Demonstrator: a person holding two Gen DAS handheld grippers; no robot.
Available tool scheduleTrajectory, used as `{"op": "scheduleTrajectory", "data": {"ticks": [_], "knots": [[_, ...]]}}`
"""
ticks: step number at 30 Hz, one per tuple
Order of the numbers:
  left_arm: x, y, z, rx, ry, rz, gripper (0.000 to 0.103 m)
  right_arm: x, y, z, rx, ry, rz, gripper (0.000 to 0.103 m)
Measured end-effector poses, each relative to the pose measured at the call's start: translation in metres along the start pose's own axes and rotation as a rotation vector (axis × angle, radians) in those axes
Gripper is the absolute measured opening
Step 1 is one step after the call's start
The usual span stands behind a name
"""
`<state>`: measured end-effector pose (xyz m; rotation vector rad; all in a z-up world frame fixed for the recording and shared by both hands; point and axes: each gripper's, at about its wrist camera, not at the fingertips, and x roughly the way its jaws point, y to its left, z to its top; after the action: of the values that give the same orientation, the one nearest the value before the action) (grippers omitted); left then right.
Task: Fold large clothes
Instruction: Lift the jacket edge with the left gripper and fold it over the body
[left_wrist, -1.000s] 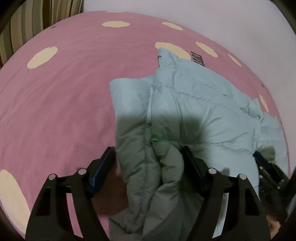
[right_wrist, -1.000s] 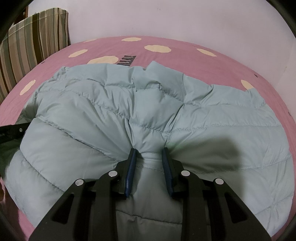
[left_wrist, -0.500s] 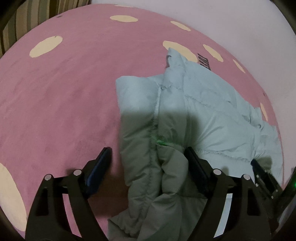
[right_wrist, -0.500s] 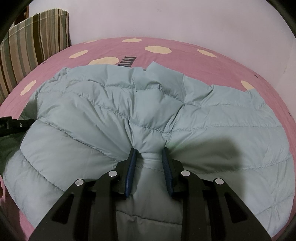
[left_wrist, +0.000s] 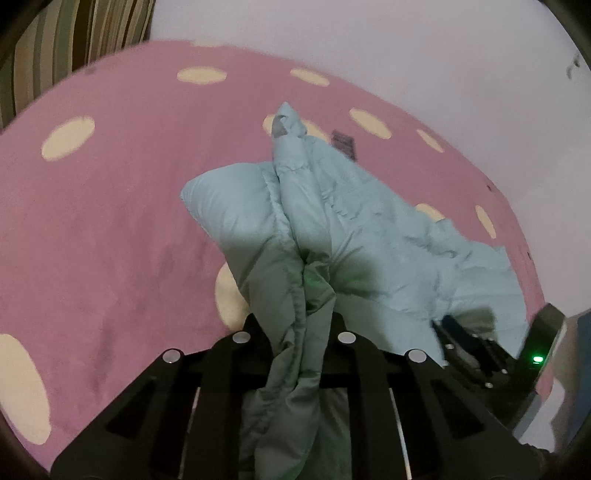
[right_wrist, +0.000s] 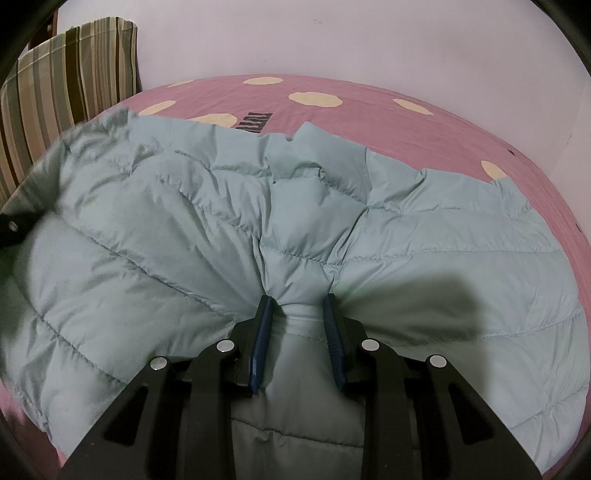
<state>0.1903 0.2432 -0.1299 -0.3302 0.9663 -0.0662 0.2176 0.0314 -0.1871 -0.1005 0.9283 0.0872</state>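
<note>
A pale blue quilted puffer jacket (right_wrist: 369, 236) lies spread on a pink bedspread (right_wrist: 388, 122) with cream dots. My right gripper (right_wrist: 297, 306) is shut on a bunched fold of the jacket at its near edge, blue pads pressing both sides. In the left wrist view my left gripper (left_wrist: 299, 325) is closing on a gathered edge of the jacket (left_wrist: 295, 229), the cloth pinched between its fingers and lifted off the bed. The right gripper's black frame (left_wrist: 480, 354) shows at the lower right of that view.
A striped pillow (right_wrist: 62, 96) leans against the white wall (right_wrist: 332, 37) at the back left. Bare pink bedspread (left_wrist: 103, 221) stretches to the left of the jacket. The bed's far edge meets the wall.
My left gripper's fingers came together on the jacket's edge and rose, pulling the cloth up off the bed. The right gripper kept its grip and stayed in place.
</note>
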Motion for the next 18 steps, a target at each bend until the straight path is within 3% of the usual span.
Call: {"op": "scheduleTrajectory", "data": {"ticks": [10, 18], "knots": [[-0.043, -0.069, 0.005, 0.1, -0.105, 0.013, 0.012, -0.013, -0.012, 0.006, 0.018, -0.004, 0.012, 0.03], [-0.042, -0.144, 0.002, 0.209, -0.115, -0.015, 0.012, -0.05, -0.072, 0.006, 0.093, -0.059, -0.049, 0.03]]}}
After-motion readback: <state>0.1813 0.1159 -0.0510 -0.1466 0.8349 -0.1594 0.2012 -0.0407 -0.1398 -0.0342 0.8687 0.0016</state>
